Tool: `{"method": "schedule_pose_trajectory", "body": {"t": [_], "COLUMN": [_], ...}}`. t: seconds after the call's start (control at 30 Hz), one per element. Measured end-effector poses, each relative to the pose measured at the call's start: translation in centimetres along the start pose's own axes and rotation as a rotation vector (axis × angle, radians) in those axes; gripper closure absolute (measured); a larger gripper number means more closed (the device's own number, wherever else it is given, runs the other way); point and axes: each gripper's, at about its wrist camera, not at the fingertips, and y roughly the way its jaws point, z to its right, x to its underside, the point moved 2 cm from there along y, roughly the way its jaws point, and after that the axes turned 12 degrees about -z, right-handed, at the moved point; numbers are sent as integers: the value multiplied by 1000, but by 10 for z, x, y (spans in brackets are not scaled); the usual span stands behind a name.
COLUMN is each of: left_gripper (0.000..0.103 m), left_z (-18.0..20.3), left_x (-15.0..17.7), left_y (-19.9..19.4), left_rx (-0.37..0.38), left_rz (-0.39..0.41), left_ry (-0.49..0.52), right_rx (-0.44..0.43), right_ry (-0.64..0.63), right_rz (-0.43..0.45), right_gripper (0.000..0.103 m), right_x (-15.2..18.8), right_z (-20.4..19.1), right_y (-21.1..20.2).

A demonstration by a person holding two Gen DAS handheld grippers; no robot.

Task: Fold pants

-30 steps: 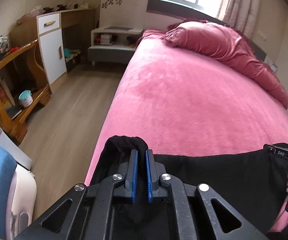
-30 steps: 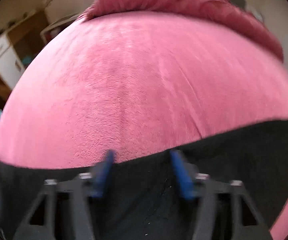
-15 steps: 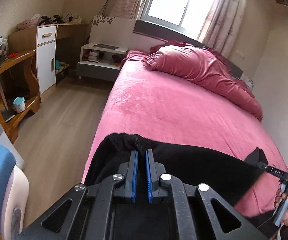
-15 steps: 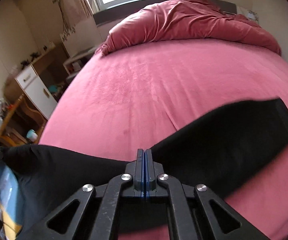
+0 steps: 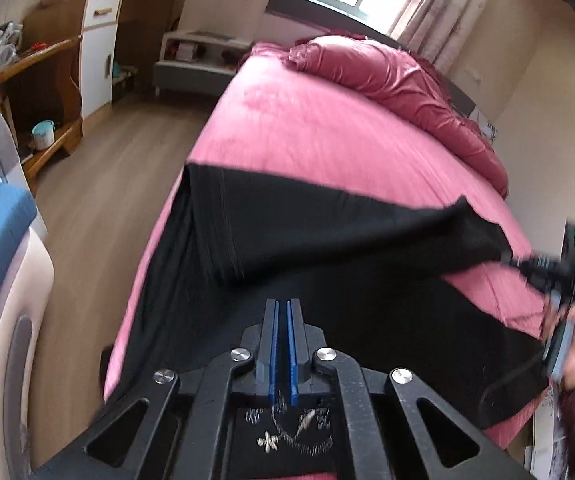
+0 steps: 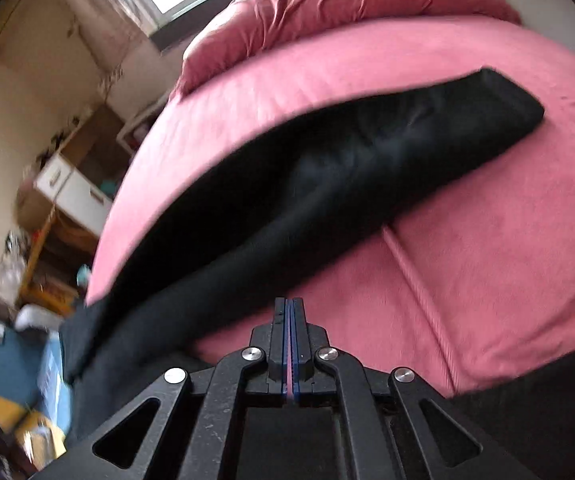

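**Pants stretched across the pink bed**

Pants [image 5: 287, 216], black, lie spread over the near part of the pink bed [image 5: 327, 136], one edge draping off its left side. The left gripper [image 5: 282, 312] has its fingers pinched narrow above the fabric. The right gripper [image 6: 288, 312] is likewise closed; whether cloth sits between either pair is unclear.

Bare pink bed [image 5: 327, 132] beyond the black pants [image 5: 287, 232] lies open up to the heaped quilt [image 5: 387, 76].
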Motion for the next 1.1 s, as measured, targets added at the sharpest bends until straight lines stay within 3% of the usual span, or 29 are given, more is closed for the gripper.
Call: {"method": "schedule_pose_trajectory", "body": {"t": [0.07, 0.1, 0.13, 0.2, 0.33, 0.4, 0.47, 0.53, 0.6, 0.73, 0.8, 0.93, 1.07, 1.1], "left_gripper": [99, 99, 99, 99, 92, 75, 73, 66, 63, 49, 43, 43, 46, 60], "left_z": [2, 2, 1, -3, -11, -18, -22, -27, -31, -44, -48, -58, -65, -64], "left_x": [5, 7, 9, 10, 10, 7, 8, 9, 6, -10, -22, -34, -38, -42], "left_y": [4, 6, 7, 10, 17, 20, 22, 22, 25, 35, 42, 59, 60, 59], "left_rx": [1, 21, 29, 51, 81, 103, 108, 148, 189, 248, 236, 243, 251, 237], "left_rz": [-11, -22, -24, -34, -63, -78, -90, -93, -99, -83, -73, -89, -52, -41], "left_ry": [-2, -14, -23, -43, -104, -151, -178, -205, -244, -345, -384, -486, -535, -516], "right_rx": [-9, -9, -8, -60, -62, -53, -39, -15, -13, -2, -10, -30, -32, -34], "right_ry": [-5, 0, 6, 12, 41, 68, 68, 57, 40, -16, -21, -33, -46, -46], "right_rz": [6, 4, 2, -6, -69, -135, -174, -161, -141, -127, -126, -123, -125, -124], "right_gripper": [100, 88, 63, 32, 35, 40, 56, 83, 93, 93, 93, 93, 93, 93], "right_x": [-18, -25, -33, -45, -71, -81, -86, -87, -86, -82, -84, -84, -88, -86], "right_z": [-13, -19, -25, -37, -65, -72, -78, -79, -82, -88, -86, -83, -82, -82], "right_y": [-2, 0, 2, 7, 42, 68, 89, 97, 98, 99, 98, 92, 93, 94]}}
